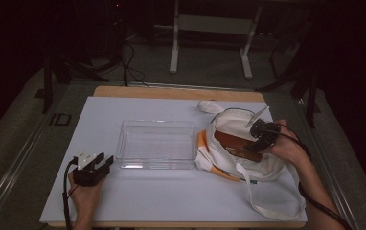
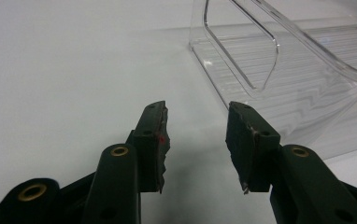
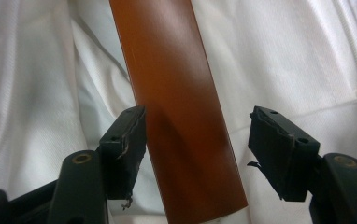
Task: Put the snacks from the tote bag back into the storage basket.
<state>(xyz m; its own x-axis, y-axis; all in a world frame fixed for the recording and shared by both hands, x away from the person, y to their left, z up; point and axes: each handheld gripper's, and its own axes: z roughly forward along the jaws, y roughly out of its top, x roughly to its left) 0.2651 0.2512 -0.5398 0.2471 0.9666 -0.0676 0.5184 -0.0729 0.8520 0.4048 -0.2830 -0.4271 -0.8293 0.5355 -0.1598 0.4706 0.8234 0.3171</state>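
While our left gripper (image 1: 93, 168) rests open and empty on the table (image 1: 171, 201) left of the clear box (image 1: 156, 143), our right gripper (image 3: 197, 149) gapes wide. Its jaws straddle the brown case (image 3: 181, 116) without clamping it, on the white bag (image 1: 248, 165) right of that box.

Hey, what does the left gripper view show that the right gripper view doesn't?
Left gripper view alone: the clear plastic bin on the white table, with the left gripper open and nothing between its jaws. Right gripper view alone: a brown flat case on the white cloth bag, lying between the right gripper's open jaws. Shared: two black jaws standing apart.
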